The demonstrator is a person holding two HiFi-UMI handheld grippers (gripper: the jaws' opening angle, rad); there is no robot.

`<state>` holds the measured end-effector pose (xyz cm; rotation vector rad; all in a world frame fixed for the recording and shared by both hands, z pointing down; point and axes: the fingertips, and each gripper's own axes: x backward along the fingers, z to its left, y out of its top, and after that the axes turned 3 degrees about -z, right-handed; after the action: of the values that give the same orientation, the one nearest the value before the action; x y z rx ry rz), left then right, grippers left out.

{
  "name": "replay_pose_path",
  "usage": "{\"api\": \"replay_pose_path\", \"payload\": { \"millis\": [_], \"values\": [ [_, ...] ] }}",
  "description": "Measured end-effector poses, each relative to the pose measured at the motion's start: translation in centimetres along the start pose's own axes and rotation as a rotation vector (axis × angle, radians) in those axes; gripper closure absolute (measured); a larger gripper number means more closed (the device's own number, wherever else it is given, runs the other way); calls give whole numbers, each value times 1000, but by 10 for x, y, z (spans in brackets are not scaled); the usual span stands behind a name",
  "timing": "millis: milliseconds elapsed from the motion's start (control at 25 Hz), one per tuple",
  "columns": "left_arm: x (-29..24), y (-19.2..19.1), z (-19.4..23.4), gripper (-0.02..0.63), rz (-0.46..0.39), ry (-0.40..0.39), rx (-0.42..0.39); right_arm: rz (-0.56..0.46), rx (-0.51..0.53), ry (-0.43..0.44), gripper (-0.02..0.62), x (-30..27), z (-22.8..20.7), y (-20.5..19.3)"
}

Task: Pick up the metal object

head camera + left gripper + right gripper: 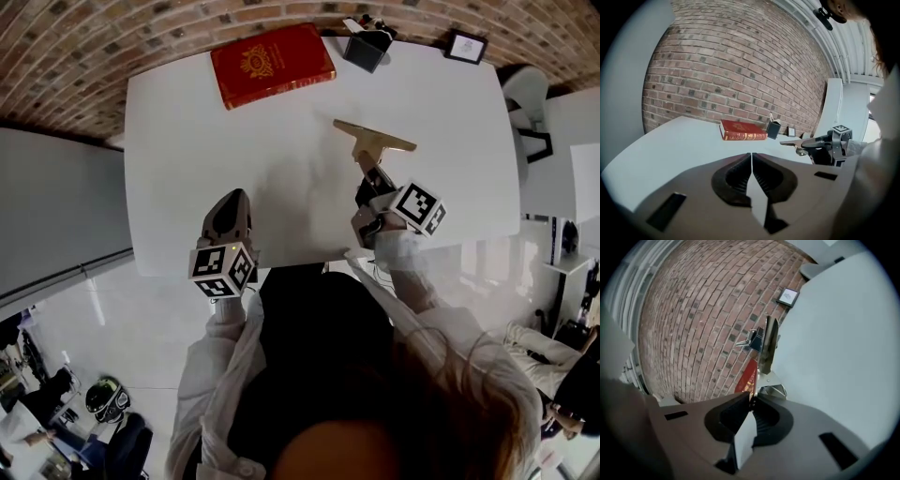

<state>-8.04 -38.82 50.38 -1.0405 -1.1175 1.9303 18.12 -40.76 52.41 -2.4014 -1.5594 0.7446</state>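
two grippers are over the white rectangular table (281, 202), and only one carries anything. our right gripper (373, 176) (752, 401) reaches in from the near edge on the right half of the surface. its jaws are pinched almost together on the thin stem of the t-shaped brass-coloured metal object (373, 139) (768, 350) (792, 142). the stem sits right between the fingertips, and the long crossbar sticks out ahead of them toward the far edge. in the right gripper view the crossbar stands on end, so we take the gripper to be rolled onto its side. in the left gripper view the object seems raised off the surface, held out level from the jaws.

our left gripper (231, 197) (751, 154) sits over the near edge, left of the middle. its jaws are closed against each other with nothing between them, and it touches no object.

along the far edge lie a red hardback book (272, 64) with gold decoration, a black pen holder (367, 49) right of it, and a small dark-framed picture (466, 45) by the far right corner, all well apart from both grippers.
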Motion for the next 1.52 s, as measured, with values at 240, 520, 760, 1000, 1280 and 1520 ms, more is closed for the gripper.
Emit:
{"api": "replay_pose_path", "payload": {
  "millis": [240, 520, 760, 1000, 1280, 1520],
  "values": [
    [34, -3, -10, 583, -26, 9, -11, -11, 238, -54, 568, 36, 10, -8],
    [74, -6, -20, 583, -55, 4, -28, -30, 489, -90, 568, 76, 27, -23],
    [103, -5, -32, 583, -89, -11, -61, -49, 725, -76, 571, 109, 48, -38],
    [136, -9, -38, 584, -121, -5, -75, -63, 967, -13, 572, 139, 66, -69],
    [170, -23, -40, 583, -137, 32, -70, -45, 1156, 4, 575, 167, 67, -103],
    [186, -35, -38, 583, -133, 55, -57, -21, 1201, 17, 580, 176, 66, -124]
  ]
}}
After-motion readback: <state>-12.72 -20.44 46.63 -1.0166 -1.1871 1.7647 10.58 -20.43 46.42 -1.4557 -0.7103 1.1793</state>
